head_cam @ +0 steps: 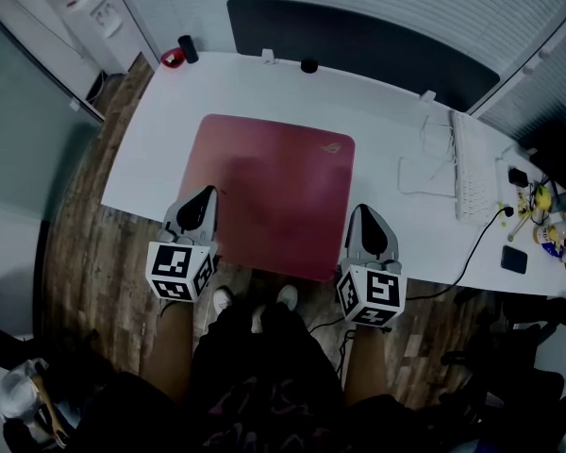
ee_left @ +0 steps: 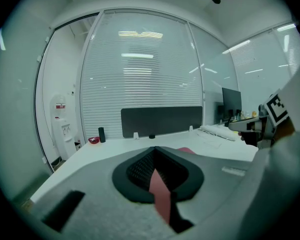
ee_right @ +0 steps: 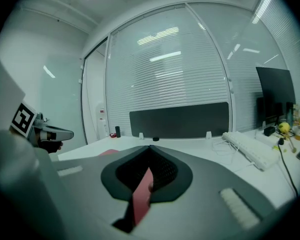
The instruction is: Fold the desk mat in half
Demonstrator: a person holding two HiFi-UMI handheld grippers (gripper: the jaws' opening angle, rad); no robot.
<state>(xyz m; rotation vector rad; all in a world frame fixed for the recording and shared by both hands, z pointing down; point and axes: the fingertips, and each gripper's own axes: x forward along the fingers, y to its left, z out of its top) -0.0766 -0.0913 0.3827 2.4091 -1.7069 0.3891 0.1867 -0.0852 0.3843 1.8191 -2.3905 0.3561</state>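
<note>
A red desk mat [head_cam: 274, 187] is seen lying on the white table [head_cam: 151, 159], roughly at its centre, with its near edge reaching the table's front rim. The left claw [head_cam: 206, 198] is closed on the mat at about 7 o'clock of the mat. In the left gripper view a red strip of mat [ee_left: 160, 191] is pinched between the meeting jaws of the left claw [ee_left: 157, 181]. The right claw [head_cam: 362, 215] is likewise clamped on the mat at about 5 o'clock – the red strip [ee_right: 139, 196] is gripped between its jaws [ee_right: 142, 184]. A white keyboard [head_cam: 472, 173] is placed at 3 o'clock of the mat, well apart from it, and a dark panel [head_cam: 358, 41] stands at 12 o'clock along the table's far edge.
</note>
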